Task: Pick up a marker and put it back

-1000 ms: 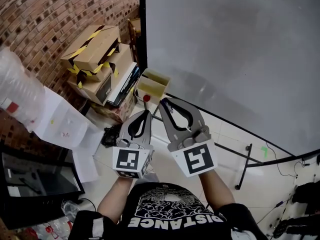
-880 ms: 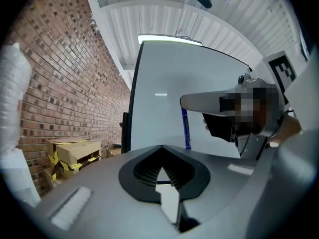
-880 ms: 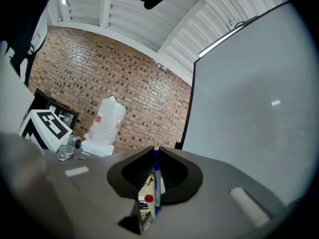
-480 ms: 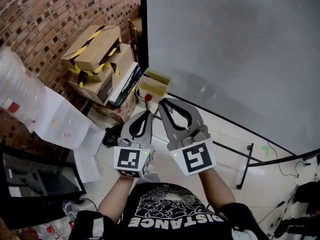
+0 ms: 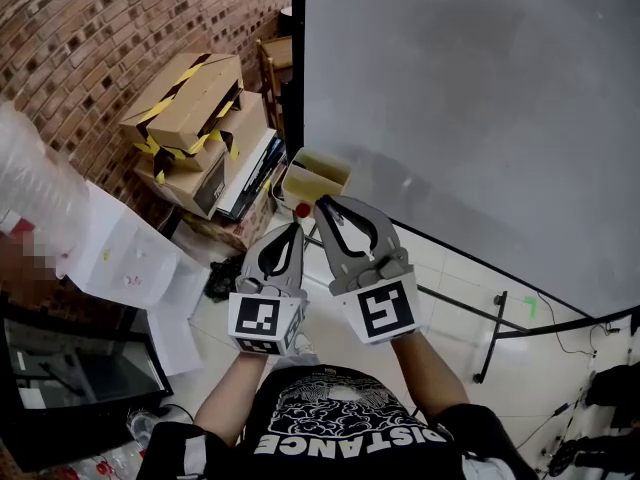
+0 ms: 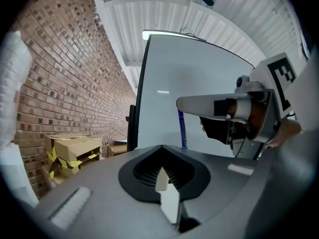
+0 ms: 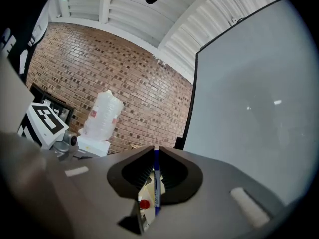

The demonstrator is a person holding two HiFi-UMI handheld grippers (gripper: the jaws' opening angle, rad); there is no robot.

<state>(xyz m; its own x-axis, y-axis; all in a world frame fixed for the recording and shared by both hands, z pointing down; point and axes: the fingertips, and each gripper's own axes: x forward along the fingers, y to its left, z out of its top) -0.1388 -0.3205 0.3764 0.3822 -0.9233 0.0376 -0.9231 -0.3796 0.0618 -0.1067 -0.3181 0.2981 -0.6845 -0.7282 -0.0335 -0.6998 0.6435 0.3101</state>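
Brick wall alongside; right gripper fingers pinch blue marker, left gripper fingers closed; shirt reads DISTANCE.

A red brick wall meets a large grey whiteboard. Taped cardboard boxes stack against the brick, above a pale tiled floor. A strip light glows overhead.

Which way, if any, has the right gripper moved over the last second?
Yes, slightly. The right gripper, shut on a blue marker, has edged toward the yellow box by the whiteboard frame; the gap to it looks smaller.
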